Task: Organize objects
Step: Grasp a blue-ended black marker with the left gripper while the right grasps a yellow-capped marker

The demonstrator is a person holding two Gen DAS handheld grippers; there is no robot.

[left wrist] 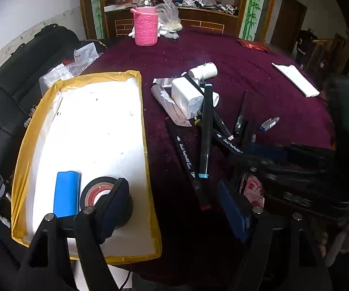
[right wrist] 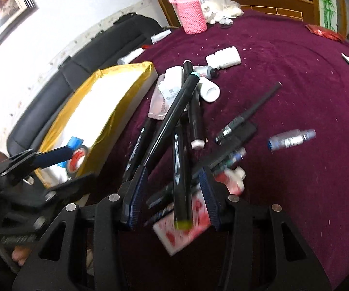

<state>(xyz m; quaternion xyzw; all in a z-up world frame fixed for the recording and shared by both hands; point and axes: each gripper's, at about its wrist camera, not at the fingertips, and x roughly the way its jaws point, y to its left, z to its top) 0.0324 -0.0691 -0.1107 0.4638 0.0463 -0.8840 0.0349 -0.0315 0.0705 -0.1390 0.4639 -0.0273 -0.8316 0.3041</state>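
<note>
A shallow white tray with yellow tape edges lies on the maroon tablecloth and holds a blue cylinder and a roll of black tape. My left gripper is open, its left finger over the tape roll, its right finger beside the tray. A pile of black markers, a white charger, a white bottle and a tube lies right of the tray. My right gripper is open over the markers and a pink-flowered white box; nothing is held.
A pink knitted cup sleeve with a jar stands at the table's far side. A folded white cloth lies at the right. A small blue-capped bottle lies loose. Black seat cushions sit left of the table.
</note>
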